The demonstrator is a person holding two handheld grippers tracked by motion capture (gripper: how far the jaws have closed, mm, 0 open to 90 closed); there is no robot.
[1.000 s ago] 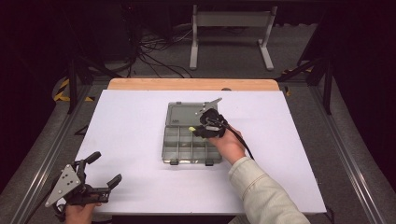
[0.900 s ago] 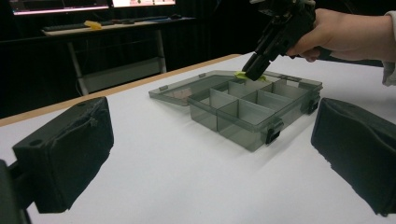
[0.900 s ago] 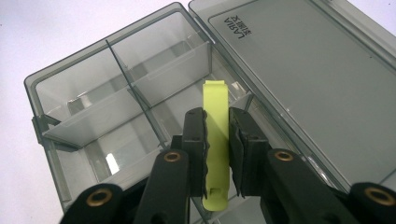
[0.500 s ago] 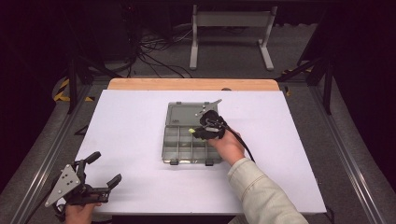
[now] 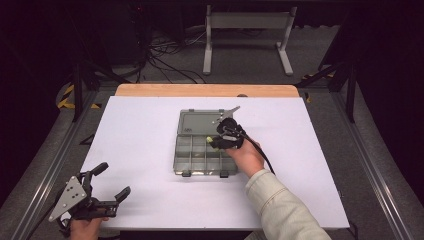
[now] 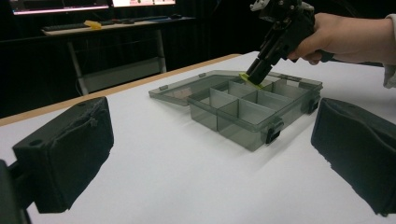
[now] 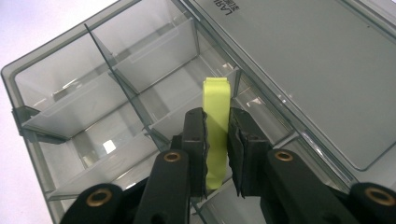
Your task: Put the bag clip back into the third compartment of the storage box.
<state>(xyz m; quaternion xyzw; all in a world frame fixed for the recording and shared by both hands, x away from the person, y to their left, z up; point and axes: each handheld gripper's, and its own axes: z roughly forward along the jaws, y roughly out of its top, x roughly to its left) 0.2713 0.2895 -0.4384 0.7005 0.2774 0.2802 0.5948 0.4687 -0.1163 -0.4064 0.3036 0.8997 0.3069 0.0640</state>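
Item: yellow-green clip, pinched flat between the pads of the right tongs and held nose-down over a back-row compartment of the smoke-grey organiser box, whose lid lies open flat on the white counter. Left tongs rest spread and empty near the counter's front left corner, well apart from the box. Risk: the clip hangs close to a divider wall, so a tilted release could leave it straddling the divider or dropped into the neighbouring cell.
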